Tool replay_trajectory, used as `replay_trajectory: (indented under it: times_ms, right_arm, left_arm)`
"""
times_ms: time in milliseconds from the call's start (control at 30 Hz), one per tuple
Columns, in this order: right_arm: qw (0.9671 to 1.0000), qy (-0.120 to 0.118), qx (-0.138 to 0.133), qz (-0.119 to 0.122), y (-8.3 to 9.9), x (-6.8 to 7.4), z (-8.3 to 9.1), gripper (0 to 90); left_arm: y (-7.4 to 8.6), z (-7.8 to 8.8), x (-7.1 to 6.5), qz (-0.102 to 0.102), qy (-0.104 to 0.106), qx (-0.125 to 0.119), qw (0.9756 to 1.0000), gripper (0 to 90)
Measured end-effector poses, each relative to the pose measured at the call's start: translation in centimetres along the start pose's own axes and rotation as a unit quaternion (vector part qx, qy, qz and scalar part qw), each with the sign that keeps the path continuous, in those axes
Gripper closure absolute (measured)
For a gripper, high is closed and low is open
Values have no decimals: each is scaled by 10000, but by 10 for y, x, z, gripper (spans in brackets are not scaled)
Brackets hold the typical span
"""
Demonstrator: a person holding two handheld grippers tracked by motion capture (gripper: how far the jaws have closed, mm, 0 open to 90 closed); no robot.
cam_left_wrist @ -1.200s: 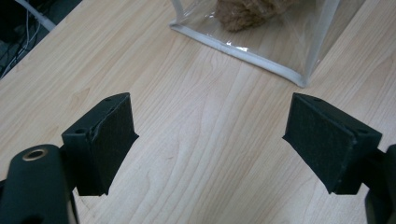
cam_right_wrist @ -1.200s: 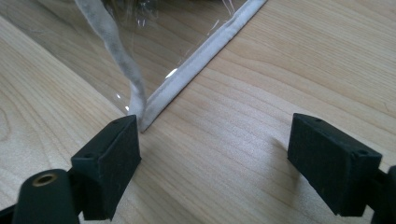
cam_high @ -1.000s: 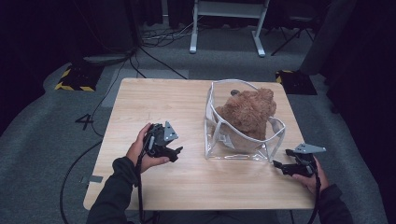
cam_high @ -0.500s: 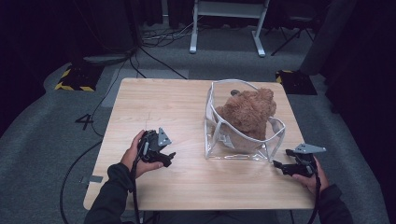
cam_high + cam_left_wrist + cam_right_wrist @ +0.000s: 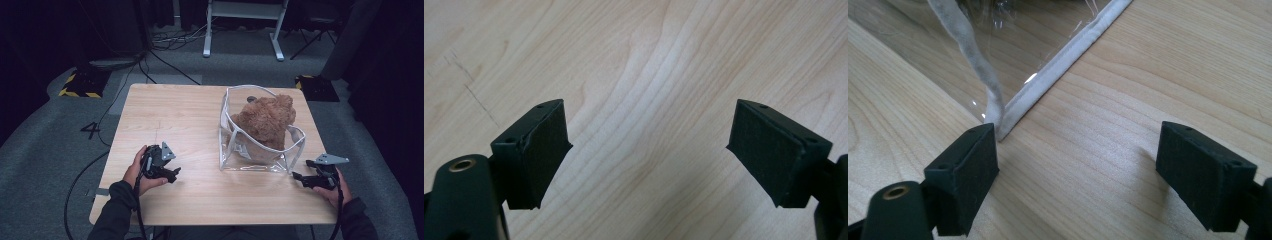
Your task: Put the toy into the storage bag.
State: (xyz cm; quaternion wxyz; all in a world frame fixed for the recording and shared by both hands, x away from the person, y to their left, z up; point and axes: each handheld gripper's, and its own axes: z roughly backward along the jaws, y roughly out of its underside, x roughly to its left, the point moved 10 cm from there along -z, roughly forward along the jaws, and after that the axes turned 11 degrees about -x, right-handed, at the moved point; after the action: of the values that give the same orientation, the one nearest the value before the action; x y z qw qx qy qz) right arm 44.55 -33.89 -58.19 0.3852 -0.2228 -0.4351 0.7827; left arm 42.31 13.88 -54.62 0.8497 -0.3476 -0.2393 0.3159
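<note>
Clear bag (image 5: 260,150) with white trim sits right of centre in the high view, standing upright on the surface (image 5: 190,115), mouth open to the top, brown plush toy (image 5: 265,120) stuffed inside and bulging above the rim. We reckon the bag stands because the toy props its walls out, so no tool needs to hold it. Right tool (image 5: 302,178) sits at lower right of the high view, low over the surface, aimed at the bag's near right bottom corner; in the right gripper view the jaws are wide apart with nothing between them, and the white seam (image 5: 1058,65) of the bag runs diagonally from upper centre down to just beside the left jaw, corner near it, contact we can't confirm. Looks like we're lined up on that corner because the trim is the stiffest thing to pinch, film alone would slip. Left tool (image 5: 172,173) is lower left of the high view, well apart from the bag; the left gripper view shows jaws fully spread over bare wood, holding nothing. We read it as parked out of the way.
</note>
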Motion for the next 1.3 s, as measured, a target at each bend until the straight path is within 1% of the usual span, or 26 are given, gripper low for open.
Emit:
replay_trajectory:
  times_ms: [100, 167, 300, 400, 500, 533, 600, 733, 767, 833, 1033, 1133, 1300]
  right_arm:
    - [10000, -1, -2, 2, 0, 0, 0, 168]
    - [10000, 0, -1, 0, 0, 0, 0, 168]
    - [10000, -1, 0, -1, 0, 0, 0, 169]
    - [10000, -1, -2, 2, 0, 0, 0, 168]
    - [10000, -1, -2, 1, 0, 0, 0, 168]
    - [10000, 0, 0, 2, 0, 0, 0, 169]
    - [10000, 0, -2, 3, 0, 0, 0, 168]
    - [10000, -1, -2, 1, 0, 0, 0, 169]
    - [10000, -1, 0, -1, 0, 0, 0, 168]
    - [10000, 0, -2, 2, 0, 0, 0, 168]
    - [10000, -1, 2, -3, 0, 0, 0, 169]
    - [10000, -1, -2, 2, 0, 0, 0, 169]
    - [10000, -1, -2, 1, 0, 0, 0, 169]
  left_arm:
    - [7, 0, 2, 24, -20, 74, 10000, 163]
    - [12, -1, 2, 2, -43, 115, 9999, 162]
    - [19, -2, 3, 60, -48, 133, 9999, 163]
    - [27, -2, 6, 185, -27, 140, 9997, 163]
    - [33, -1, 9, 252, -60, 125, 9996, 163]
    - [36, -1, 10, 262, -58, 165, 9995, 163]
    - [42, 0, 12, 360, -68, 152, 9992, 163]
    - [48, 1, 13, 412, -69, 130, 9990, 163]
    - [49, 1, 13, 397, -66, 136, 9991, 163]
    - [53, 2, 13, 448, -65, 130, 9989, 163]
    - [60, 7, 15, 680, -87, -54, 9976, 161]
    - [64, 8, 16, 838, -85, -177, 9963, 159]
    - [72, 12, 18, 1102, -55, -374, 9932, 158]
